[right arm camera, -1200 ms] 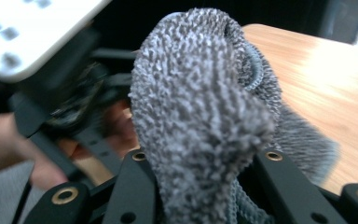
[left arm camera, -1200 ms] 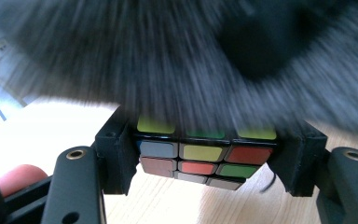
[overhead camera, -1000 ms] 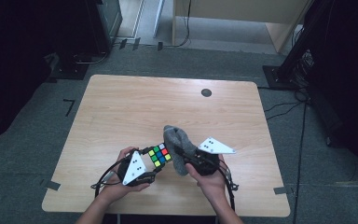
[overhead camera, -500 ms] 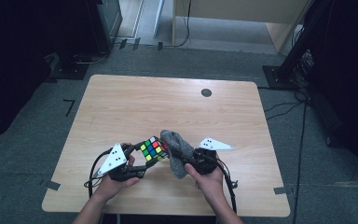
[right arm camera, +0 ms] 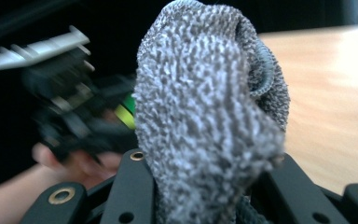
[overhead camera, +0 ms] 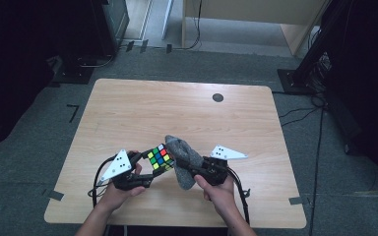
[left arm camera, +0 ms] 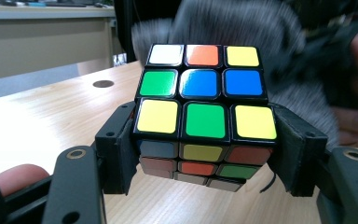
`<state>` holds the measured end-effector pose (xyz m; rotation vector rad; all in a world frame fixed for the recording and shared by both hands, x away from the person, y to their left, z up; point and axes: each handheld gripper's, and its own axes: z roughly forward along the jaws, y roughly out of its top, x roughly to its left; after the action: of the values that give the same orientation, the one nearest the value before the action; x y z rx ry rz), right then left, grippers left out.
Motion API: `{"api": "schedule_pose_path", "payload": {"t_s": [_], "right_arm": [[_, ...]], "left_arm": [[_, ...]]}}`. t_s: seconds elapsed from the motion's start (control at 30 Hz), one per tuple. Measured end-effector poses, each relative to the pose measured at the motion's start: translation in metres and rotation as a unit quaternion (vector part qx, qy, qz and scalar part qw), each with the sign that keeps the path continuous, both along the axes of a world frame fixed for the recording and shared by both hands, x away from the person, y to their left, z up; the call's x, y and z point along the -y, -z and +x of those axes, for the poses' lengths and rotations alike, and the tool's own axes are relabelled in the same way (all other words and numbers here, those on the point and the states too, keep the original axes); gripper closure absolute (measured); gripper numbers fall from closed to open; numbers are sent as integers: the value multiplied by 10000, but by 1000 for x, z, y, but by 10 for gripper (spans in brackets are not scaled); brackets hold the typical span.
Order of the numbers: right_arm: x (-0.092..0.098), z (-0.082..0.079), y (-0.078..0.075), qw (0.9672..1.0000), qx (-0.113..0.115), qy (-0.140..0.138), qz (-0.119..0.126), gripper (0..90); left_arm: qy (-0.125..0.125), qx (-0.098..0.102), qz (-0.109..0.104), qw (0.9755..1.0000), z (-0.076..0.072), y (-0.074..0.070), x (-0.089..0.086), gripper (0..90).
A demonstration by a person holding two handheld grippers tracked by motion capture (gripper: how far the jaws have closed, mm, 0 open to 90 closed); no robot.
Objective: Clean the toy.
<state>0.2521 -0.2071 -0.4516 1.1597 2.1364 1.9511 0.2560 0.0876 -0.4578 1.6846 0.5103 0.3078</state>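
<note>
A scrambled colour cube (overhead camera: 159,157) hangs just above the wooden table (overhead camera: 177,108) near its front edge, with my left gripper (overhead camera: 149,167) shut on it. In the left gripper view the black jaws clamp the cube (left arm camera: 200,112) on its two sides; the top face shows white, orange, yellow, green and blue squares. My right gripper (overhead camera: 191,169) is shut on a fuzzy grey cloth (overhead camera: 182,160), which bulges out past the jaws and lies against the cube's right side. The cloth (right arm camera: 205,116) rises thick between the right gripper's (right arm camera: 205,191) jaws.
A small black round spot (overhead camera: 218,97) sits on the table's far side. Grey carpet surrounds the table, with tape marks (overhead camera: 55,195) by the front corners, black stands at the left and right, and cables (overhead camera: 295,115) on the floor to the right.
My left gripper has shifted to the left and turned, bringing the cube with it and showing a different face. The right gripper with the cloth has stayed close against the cube.
</note>
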Motion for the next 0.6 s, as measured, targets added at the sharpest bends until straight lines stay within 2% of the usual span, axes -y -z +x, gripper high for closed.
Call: {"api": "schedule_pose_path", "payload": {"t_s": [0.03,0.1,0.13,0.2,0.23,0.27,0.33,0.43,0.53,0.6], "right_arm": [[0,1,2,9998,-72,89,-189,704],[2,2,3,9996,-89,146,-240,706],[4,2,1,9997,-25,184,-148,707],[6,-1,-4,9997,155,129,118,707],[7,-4,-9,9992,296,78,274,707],[6,-6,-12,9985,403,17,368,706],[3,-8,-15,9980,479,-145,396,705],[1,-7,-11,9982,350,-210,441,704],[3,1,-1,9996,-28,-121,262,705],[5,5,6,9998,-183,-31,108,708]], "left_arm": [[11,-12,-43,10000,1,0,-1,337],[36,31,-66,10000,1,-1,-2,337],[36,75,1,10000,0,-1,-2,337],[60,223,350,9991,-2,2,3,337],[93,265,441,9986,-4,3,6,337],[154,268,454,9985,-5,3,8,337],[257,266,365,9986,-6,3,10,337],[271,251,301,9989,-6,1,7,337],[194,176,40,9996,-3,-2,-1,337],[124,120,-162,9997,-1,-4,-6,337]]}}
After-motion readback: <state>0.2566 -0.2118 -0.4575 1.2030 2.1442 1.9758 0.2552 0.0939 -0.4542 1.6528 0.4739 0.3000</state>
